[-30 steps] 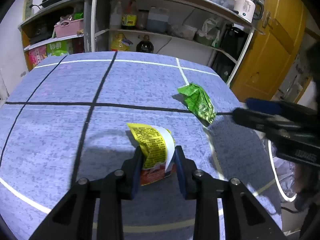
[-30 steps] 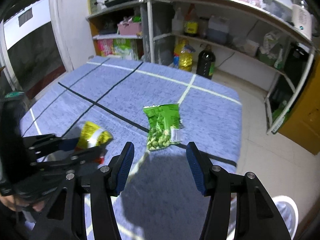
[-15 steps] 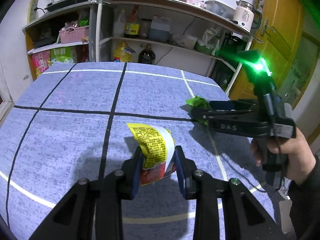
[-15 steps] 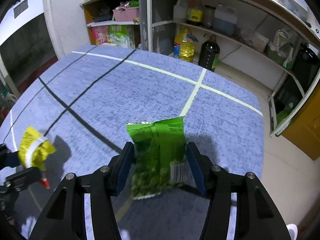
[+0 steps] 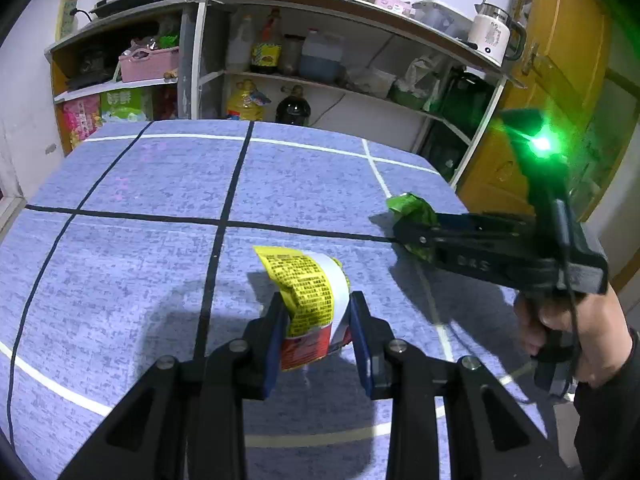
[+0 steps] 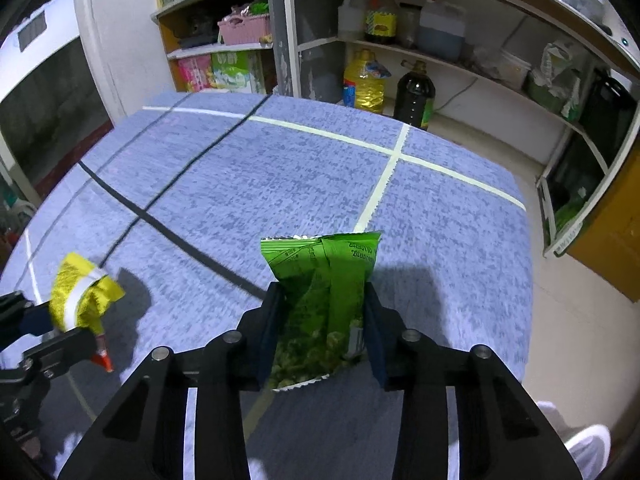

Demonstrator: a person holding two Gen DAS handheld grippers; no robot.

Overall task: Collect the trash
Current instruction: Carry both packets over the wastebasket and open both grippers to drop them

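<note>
My left gripper is shut on a yellow, white and red snack wrapper and holds it above the blue table. The wrapper also shows in the right wrist view, in the left gripper at the left edge. My right gripper is shut on a green snack bag and holds it upright over the table. In the left wrist view the right gripper reaches in from the right with the green bag between its fingers.
The table is marked with black and white tape lines. Shelves with bottles, a pink basket and boxes stand behind it. A yellow door is at the right. A white object lies on the floor by the table's right edge.
My right gripper moved forward around the green bag, shut on it and lifted it off the table. My left gripper kept its hold on the yellow wrapper.
</note>
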